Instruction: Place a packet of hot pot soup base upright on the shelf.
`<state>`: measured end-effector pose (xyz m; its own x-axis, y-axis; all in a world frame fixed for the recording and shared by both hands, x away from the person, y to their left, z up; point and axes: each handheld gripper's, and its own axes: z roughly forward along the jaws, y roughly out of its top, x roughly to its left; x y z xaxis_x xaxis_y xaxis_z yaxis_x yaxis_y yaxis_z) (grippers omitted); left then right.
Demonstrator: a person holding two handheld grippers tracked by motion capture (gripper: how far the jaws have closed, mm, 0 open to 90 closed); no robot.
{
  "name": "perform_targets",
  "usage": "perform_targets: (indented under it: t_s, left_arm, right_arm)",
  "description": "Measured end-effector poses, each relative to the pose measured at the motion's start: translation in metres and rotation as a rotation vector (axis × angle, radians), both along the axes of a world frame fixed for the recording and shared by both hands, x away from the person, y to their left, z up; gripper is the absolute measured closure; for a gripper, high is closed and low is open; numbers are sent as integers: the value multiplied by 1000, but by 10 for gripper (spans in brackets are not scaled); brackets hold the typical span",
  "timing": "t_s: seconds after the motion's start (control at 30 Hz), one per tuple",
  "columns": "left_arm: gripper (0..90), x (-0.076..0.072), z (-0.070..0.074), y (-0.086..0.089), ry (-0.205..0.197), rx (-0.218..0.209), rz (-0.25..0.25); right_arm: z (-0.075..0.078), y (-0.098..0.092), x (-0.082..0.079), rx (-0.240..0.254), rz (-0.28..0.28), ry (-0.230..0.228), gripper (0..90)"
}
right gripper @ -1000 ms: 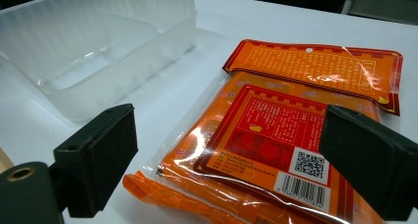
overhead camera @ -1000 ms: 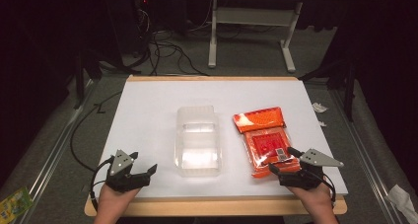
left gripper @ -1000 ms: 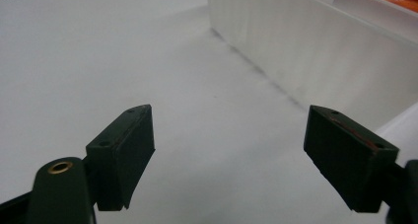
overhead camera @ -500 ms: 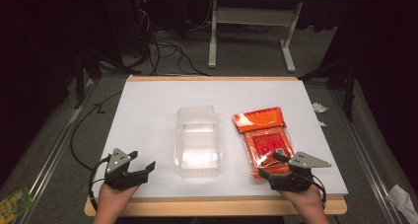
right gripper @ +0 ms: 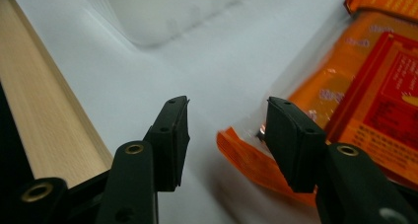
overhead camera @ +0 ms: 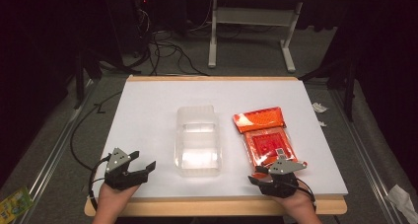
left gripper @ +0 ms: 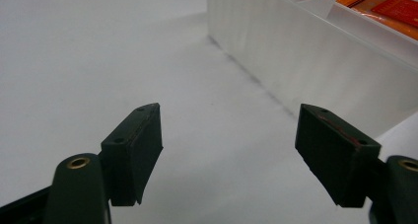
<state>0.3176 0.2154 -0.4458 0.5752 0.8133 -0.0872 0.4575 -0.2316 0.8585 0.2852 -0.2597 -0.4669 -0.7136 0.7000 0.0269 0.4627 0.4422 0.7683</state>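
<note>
A clear plastic tub (overhead camera: 198, 140) stands in the middle of the white table top (overhead camera: 148, 115). Right of it lies a flat orange and red packet (overhead camera: 263, 135) in a clear wrapper. My left gripper (overhead camera: 143, 168) rests near the front left edge, open, with bare table between its jaws; the tub's wall (left gripper: 305, 61) rises ahead of it on the right. My right gripper (overhead camera: 259, 177) hovers at the front edge by the packet's near corner (right gripper: 251, 160). It is open, and the corner lies just inside its right jaw.
The table's wooden front edge (right gripper: 44, 120) runs close beside my right gripper. Cables (overhead camera: 162, 51) and a metal table frame (overhead camera: 251, 31) stand on the dark floor beyond. Scraps of paper (overhead camera: 401, 197) lie on the floor at the right.
My right gripper has drawn back toward the front edge and turned left, off the packet's lower part. The left gripper has shifted only slightly.
</note>
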Motion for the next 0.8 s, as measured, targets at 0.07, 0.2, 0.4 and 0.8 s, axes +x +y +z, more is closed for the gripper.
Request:
perform_targets:
  t_s: [0.07,0.2,0.4,0.8]
  left_arm:
    - [266,0,0,0,-2,2,1]
    - [267,0,0,2,-1,-2,6]
    - [268,1,0,3,1,-9,13]
    - [273,0,1,7,3,-15,13]
  right_arm:
    - [-3,-1,1,-25,-4,-4,530]
    - [-5,1,0,-60,12,-28,530]
    - [-7,1,-1,-105,14,-72,644]
    - [-4,-1,3,-84,-11,-56,900]
